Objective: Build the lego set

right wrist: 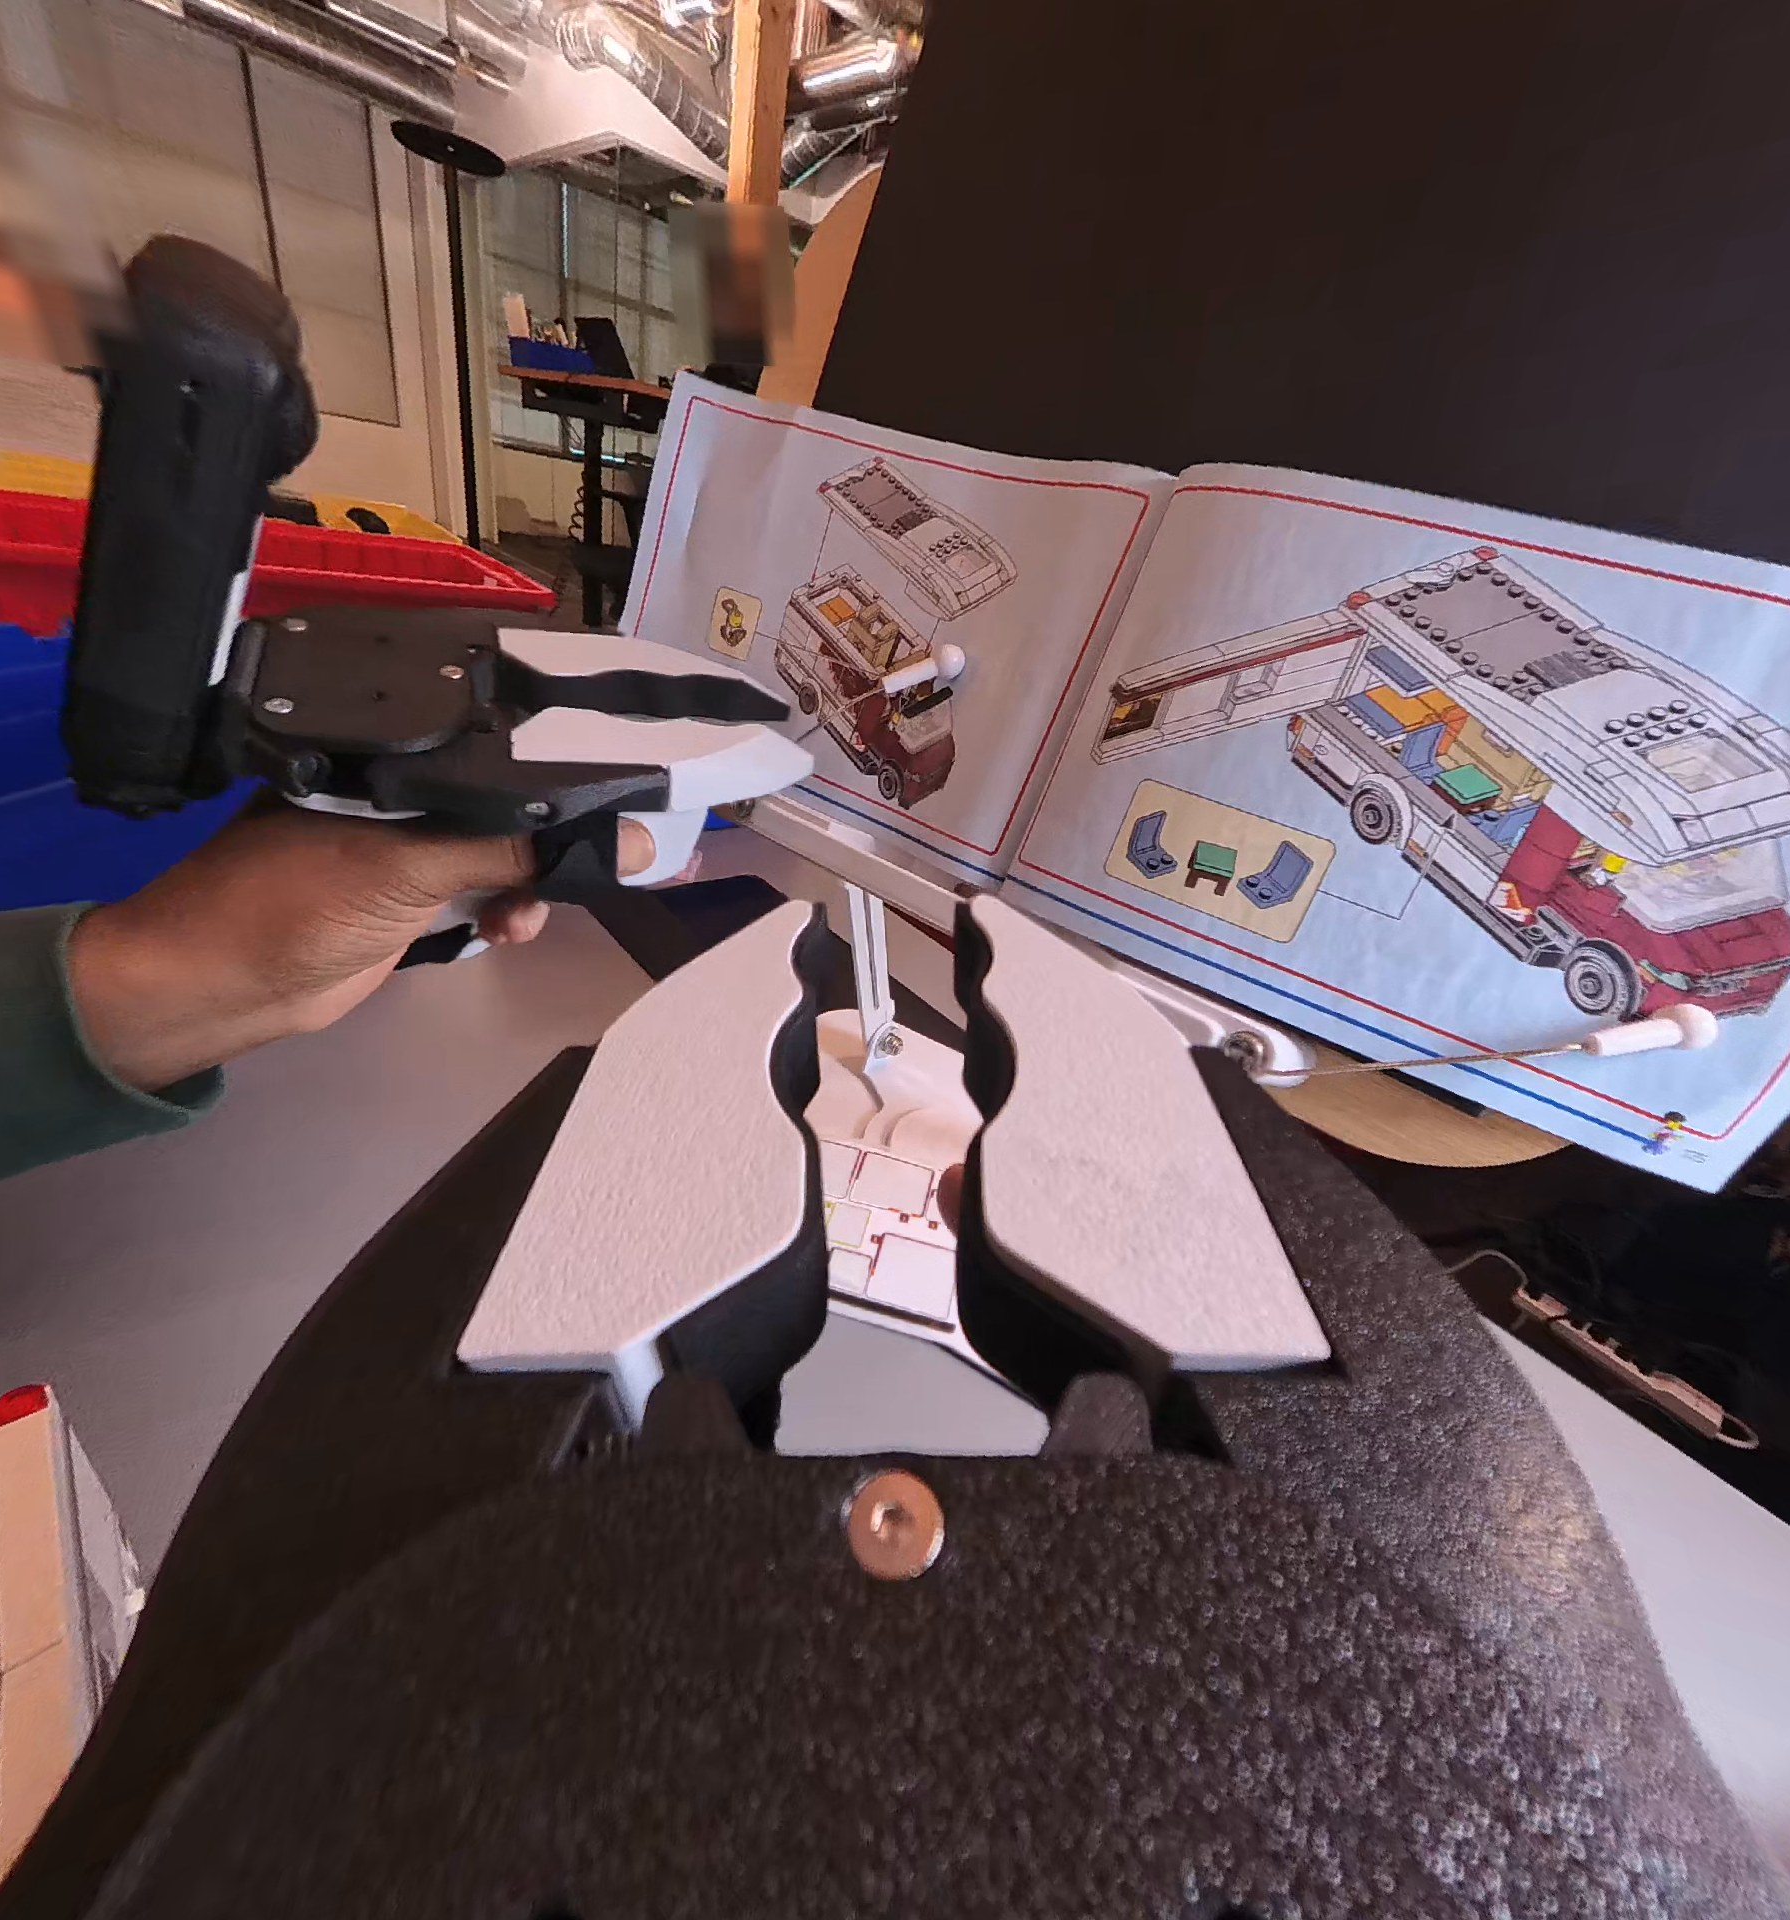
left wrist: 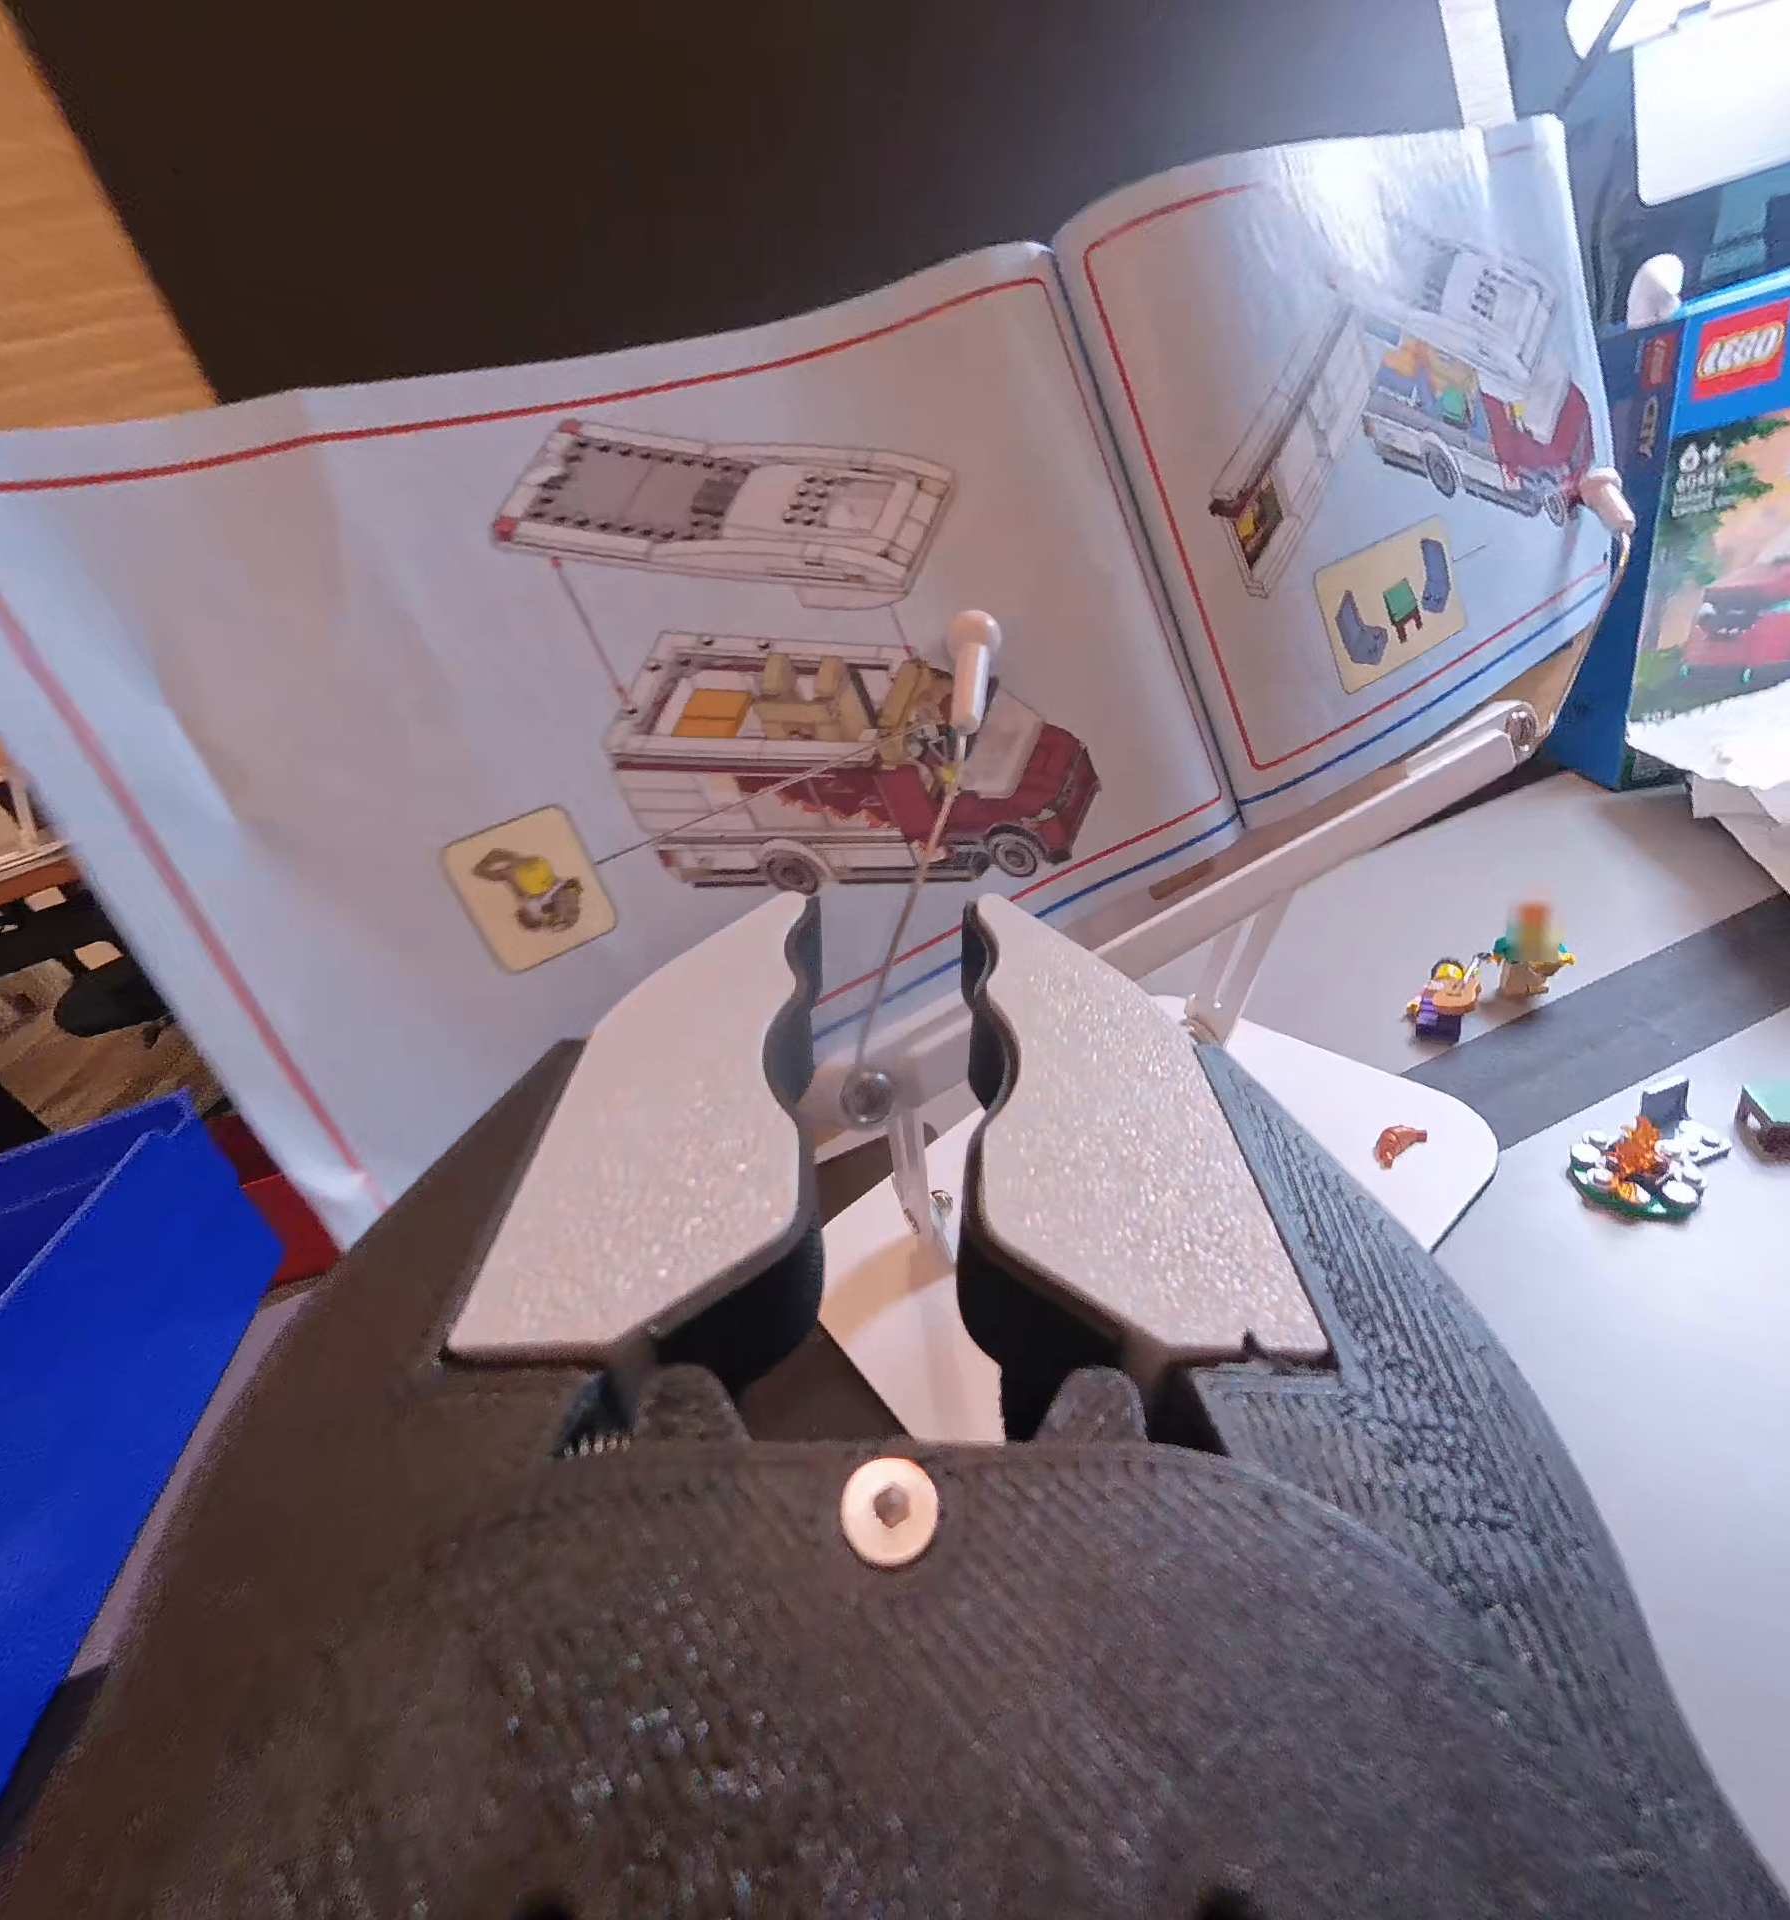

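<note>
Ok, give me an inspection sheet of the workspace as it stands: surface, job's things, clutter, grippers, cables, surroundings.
Surface: grey table with a dark stripe.
Job's things: open instruction booklet propped on a white stand; wire page holders with white tips lie across both pages.
Clutter: two minifigures, toy campfire, small green table, croissant piece, toy box, loose papers, part-built white model.
Grippers: left gripper open, fingers at the left page's holder wire, holding nothing; right gripper open, empty, over the stand's base.
Cables: nothing seen for certain.
Surroundings: blue bin, red bin, dark backdrop, office behind.
</note>
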`<move>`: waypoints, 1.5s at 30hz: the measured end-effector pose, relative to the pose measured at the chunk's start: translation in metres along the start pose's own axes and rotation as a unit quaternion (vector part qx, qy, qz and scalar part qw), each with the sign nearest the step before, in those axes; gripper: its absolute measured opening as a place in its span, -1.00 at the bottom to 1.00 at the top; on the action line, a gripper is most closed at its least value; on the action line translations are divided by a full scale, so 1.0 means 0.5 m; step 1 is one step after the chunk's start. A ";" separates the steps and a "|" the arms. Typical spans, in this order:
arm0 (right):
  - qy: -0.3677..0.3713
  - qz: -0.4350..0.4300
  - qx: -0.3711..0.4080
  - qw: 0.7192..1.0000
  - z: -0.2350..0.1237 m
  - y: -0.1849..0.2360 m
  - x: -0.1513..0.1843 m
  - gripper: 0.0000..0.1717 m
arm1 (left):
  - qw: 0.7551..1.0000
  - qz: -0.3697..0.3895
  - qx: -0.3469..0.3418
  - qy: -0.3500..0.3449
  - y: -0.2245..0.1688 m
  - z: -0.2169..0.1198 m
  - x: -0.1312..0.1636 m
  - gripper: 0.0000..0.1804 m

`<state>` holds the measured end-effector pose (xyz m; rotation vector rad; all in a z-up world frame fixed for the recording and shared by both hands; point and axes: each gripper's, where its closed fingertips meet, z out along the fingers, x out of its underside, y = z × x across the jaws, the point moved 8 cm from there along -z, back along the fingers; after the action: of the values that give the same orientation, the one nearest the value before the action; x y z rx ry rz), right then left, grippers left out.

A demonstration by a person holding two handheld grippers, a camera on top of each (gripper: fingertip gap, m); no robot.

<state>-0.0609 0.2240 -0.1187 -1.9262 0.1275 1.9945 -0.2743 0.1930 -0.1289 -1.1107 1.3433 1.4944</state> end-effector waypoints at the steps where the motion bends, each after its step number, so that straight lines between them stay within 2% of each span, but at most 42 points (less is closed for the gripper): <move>1: 0.003 -0.002 -0.001 1.000 0.001 0.002 0.002 -0.74 | 1.000 0.009 0.010 0.010 -0.005 0.010 0.001 -0.73; 4: 0.007 -0.008 -0.005 1.000 0.004 0.004 0.006 -0.74 | 0.999 0.051 0.003 0.011 -0.016 0.023 0.002 -0.96; 10: 0.020 0.005 -0.012 1.000 0.011 0.004 0.020 -0.74 | 0.986 0.158 0.041 0.023 -0.025 0.021 0.007 -0.96; 13: 0.023 -0.003 -0.014 1.000 0.011 0.010 0.021 -0.74 | 0.972 0.231 0.037 0.037 -0.034 0.019 0.009 -0.96; 15: 0.018 -0.010 -0.012 1.000 0.009 0.010 0.016 -0.74 | 0.968 0.248 0.033 0.036 -0.037 0.017 0.009 -0.95; 18: 0.007 -0.004 -0.004 1.000 0.002 0.003 0.004 -0.75 | 0.985 0.162 0.052 0.004 -0.033 0.003 -0.008 -0.97; 20: -0.001 0.005 0.005 1.000 -0.002 -0.003 -0.001 -0.74 | 0.995 0.083 0.041 -0.026 -0.015 -0.007 -0.024 -0.97; 24: -0.006 0.014 0.008 1.000 -0.006 -0.007 -0.005 -0.74 | 0.995 -0.041 -0.072 -0.048 0.058 -0.028 -0.028 -1.00; 26: -0.006 0.011 0.006 1.000 -0.005 -0.004 -0.005 -0.74 | 0.993 -0.074 -0.080 -0.034 0.076 -0.030 -0.019 -1.00; 31: 0.004 0.007 0.000 1.000 -0.001 0.002 0.004 -0.74 | 0.995 -0.063 -0.082 -0.018 0.073 -0.025 -0.007 -1.00; 45: 0.008 0.023 0.035 0.999 -0.008 -0.040 0.015 -0.74 | 1.000 -0.011 -0.001 -0.020 -0.046 -0.004 -0.019 -1.00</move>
<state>-0.0506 0.2428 -0.1227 -1.9125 0.2444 1.9777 -0.2495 0.1930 -0.1259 -1.0873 1.2982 1.4951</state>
